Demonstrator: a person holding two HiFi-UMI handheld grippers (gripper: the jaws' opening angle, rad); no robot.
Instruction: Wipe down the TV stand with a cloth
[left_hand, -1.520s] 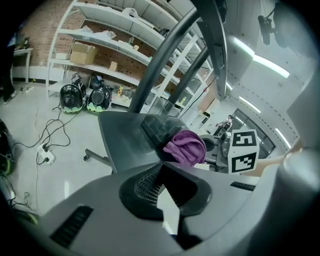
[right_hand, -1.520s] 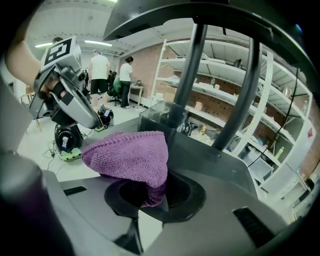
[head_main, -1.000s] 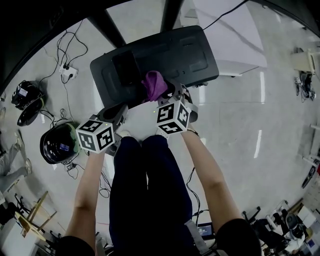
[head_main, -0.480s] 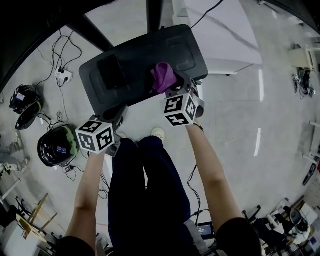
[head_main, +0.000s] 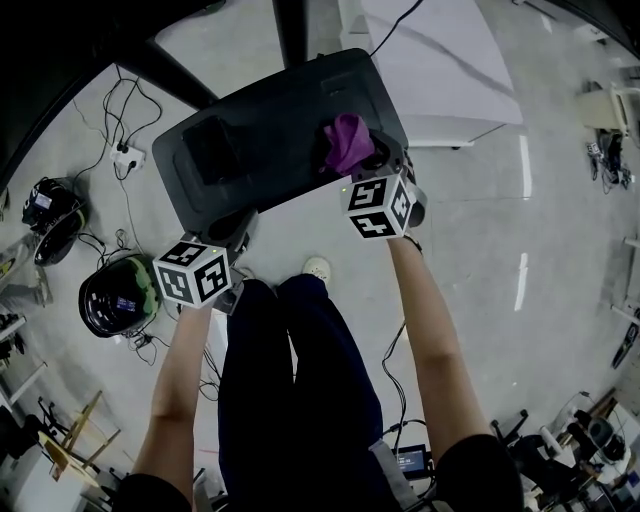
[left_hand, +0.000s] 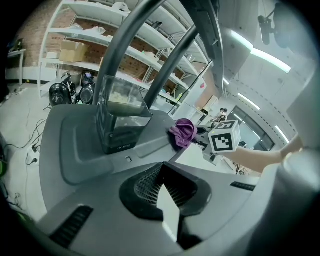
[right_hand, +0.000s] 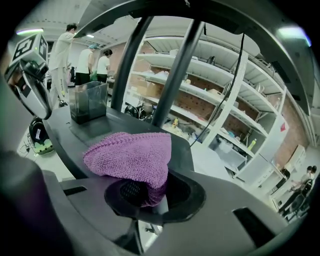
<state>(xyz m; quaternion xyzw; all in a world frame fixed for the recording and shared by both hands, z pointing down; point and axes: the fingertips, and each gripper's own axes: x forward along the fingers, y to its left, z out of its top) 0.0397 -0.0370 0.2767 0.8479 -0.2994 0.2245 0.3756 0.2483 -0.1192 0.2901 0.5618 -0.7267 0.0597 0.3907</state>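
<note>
The TV stand is a dark base plate (head_main: 270, 130) with two slanted poles (head_main: 290, 30) rising from it. A purple cloth (head_main: 347, 142) lies on its right part, and my right gripper (head_main: 365, 160) is shut on it. In the right gripper view the cloth (right_hand: 132, 157) bulges out of the jaws onto the plate (right_hand: 95, 127). My left gripper (head_main: 232, 228) rests at the plate's near left edge, jaws shut with nothing between them. The left gripper view shows the plate (left_hand: 70, 150), the cloth (left_hand: 183, 131) and the right gripper's marker cube (left_hand: 223, 142).
A clear box (left_hand: 120, 117) stands on the plate's left half. On the floor to the left lie two helmets (head_main: 118, 295) (head_main: 50, 215), a power strip (head_main: 130, 157) and cables. A white platform (head_main: 440, 70) sits behind the stand. The person's legs (head_main: 295, 380) are below the grippers.
The right gripper has slid the purple cloth to the right along the plate, from its middle to its right end. The left gripper has stayed at the near left edge.
</note>
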